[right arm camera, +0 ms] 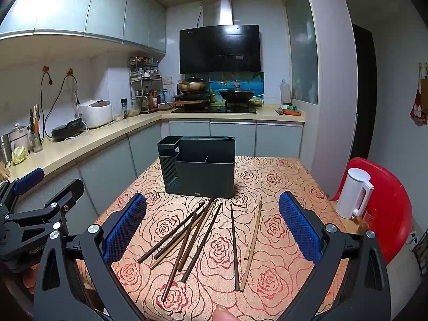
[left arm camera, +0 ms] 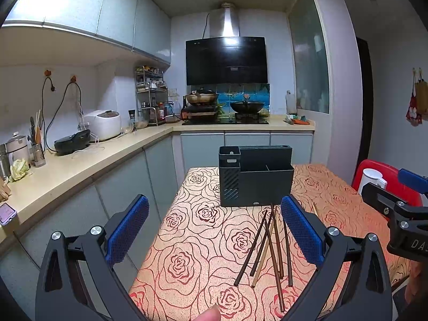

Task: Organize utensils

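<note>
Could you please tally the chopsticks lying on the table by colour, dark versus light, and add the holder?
Dark chopsticks: 6
Light chopsticks: 2
Utensil holder: 1
Total: 9

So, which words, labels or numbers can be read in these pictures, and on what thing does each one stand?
"DA", cut by the picture edge: on the right gripper.
"GenRo", the rest blurred: on the left gripper.
Badge low on the organizer: too small to read.
Marks on the hood: too small to read.
</note>
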The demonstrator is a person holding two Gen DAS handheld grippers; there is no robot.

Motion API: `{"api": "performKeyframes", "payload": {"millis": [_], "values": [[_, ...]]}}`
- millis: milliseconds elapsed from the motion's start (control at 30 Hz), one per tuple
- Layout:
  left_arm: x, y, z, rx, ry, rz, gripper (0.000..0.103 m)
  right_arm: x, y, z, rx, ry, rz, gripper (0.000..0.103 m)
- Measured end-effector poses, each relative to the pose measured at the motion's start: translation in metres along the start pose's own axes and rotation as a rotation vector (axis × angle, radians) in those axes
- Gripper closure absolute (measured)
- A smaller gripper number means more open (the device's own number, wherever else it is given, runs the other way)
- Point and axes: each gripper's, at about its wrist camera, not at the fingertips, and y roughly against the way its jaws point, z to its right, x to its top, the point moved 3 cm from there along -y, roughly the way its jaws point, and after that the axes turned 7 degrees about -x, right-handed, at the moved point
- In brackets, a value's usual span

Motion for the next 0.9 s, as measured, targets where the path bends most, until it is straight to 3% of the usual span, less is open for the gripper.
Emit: {"api": "performKeyframes", "payload": {"millis": [900], "values": [[-0.0056,-0.0047,0.0014,-0.001,-0.006,-0.011,0.007,-0.0034,-0.0036,0.0024,-0.004,0.004,-0.010,0.007]]}}
